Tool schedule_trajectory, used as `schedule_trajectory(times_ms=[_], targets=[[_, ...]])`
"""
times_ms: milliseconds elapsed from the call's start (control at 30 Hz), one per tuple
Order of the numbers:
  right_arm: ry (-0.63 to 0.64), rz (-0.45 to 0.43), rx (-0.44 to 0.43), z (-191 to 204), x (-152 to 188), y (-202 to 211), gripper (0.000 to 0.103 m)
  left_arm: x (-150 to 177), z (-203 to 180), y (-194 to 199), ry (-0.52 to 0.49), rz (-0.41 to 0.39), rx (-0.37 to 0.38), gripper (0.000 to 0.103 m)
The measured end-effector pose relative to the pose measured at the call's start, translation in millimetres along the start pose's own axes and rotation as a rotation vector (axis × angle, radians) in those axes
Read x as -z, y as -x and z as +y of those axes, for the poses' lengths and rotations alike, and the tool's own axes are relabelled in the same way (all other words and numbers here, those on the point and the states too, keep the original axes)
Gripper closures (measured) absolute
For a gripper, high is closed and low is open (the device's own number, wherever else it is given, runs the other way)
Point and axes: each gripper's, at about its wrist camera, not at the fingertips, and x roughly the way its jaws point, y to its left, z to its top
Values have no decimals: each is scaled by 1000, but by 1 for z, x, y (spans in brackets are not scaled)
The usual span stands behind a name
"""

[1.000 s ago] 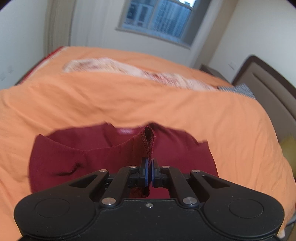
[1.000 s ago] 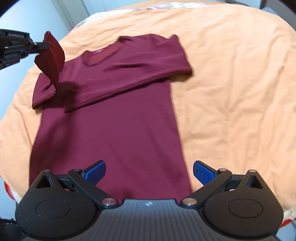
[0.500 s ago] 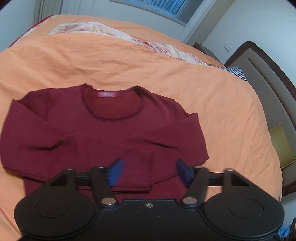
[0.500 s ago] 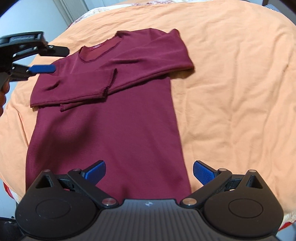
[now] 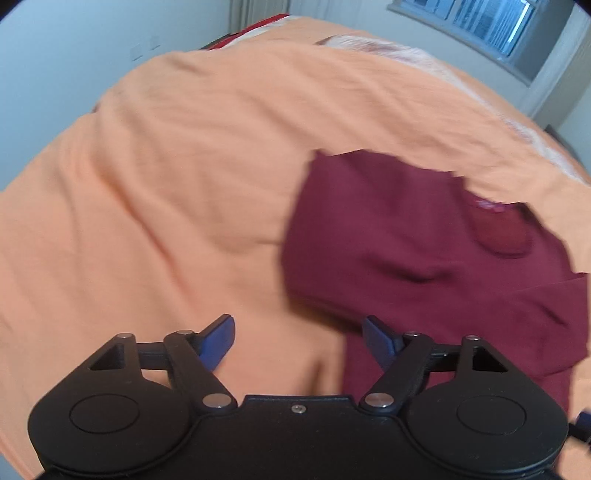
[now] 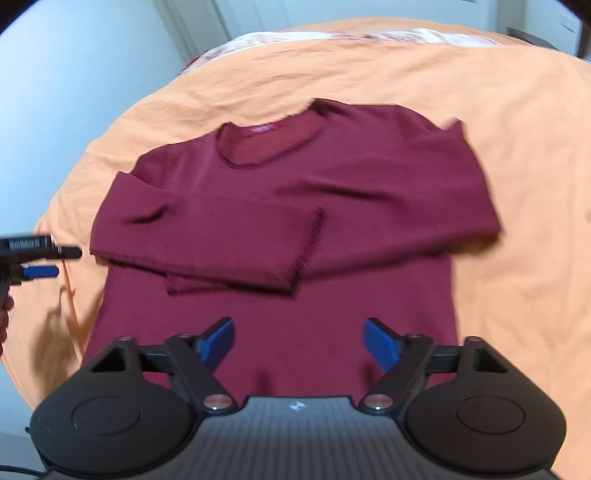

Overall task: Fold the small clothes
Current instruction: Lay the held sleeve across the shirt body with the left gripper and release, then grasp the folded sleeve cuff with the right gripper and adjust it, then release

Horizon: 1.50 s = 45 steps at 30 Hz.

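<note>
Sweater (image 6: 280, 221), dark red with long sleeves, lies flat on the orange bedspread (image 6: 517, 129), its round neck (image 6: 266, 147) toward the far side of the bed and its body running toward the camera in the right wrist view. Both sleeves are folded across the chest: one sleeve (image 6: 207, 236) lies on top, with its cuff (image 6: 306, 251) ending near the middle of the sweater, and the other sleeve (image 6: 406, 206) crosses beneath it from the opposite shoulder. A small pink label (image 6: 260, 130) shows inside the neck. The right gripper (image 6: 299, 343) hovers above the lower part of the sweater with its blue fingers (image 6: 380, 343) spread wide and nothing between them. The left gripper (image 6: 55, 262) sits just beside the sweater's folded sleeve edge, over the bedspread, its fingers apart and empty; part of a hand (image 6: 5, 310) shows behind it at the picture's edge. In the left wrist view the left gripper (image 5: 297, 339) is likewise wide, one blue finger (image 5: 218, 341) over bare bedspread (image 5: 166, 184) and the other at the sweater's (image 5: 406, 236) edge. That view is blurred. A window (image 5: 476, 18) stands beyond the bed's far side.
</note>
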Motion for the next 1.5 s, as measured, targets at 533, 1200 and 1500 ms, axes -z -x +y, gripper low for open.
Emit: schedule_trajectory(times_ms=[533,1200,1500], targets=[[-101,85,-56,15,-70,-75,103,-2,17,-39,78,25,294,31],[-155,103,-40,15,-62,-86,51,4,37,-65,619,-7,488,71],[-6,125,34,24,-53,-84,103,10,54,-51,798,-155,514,73]])
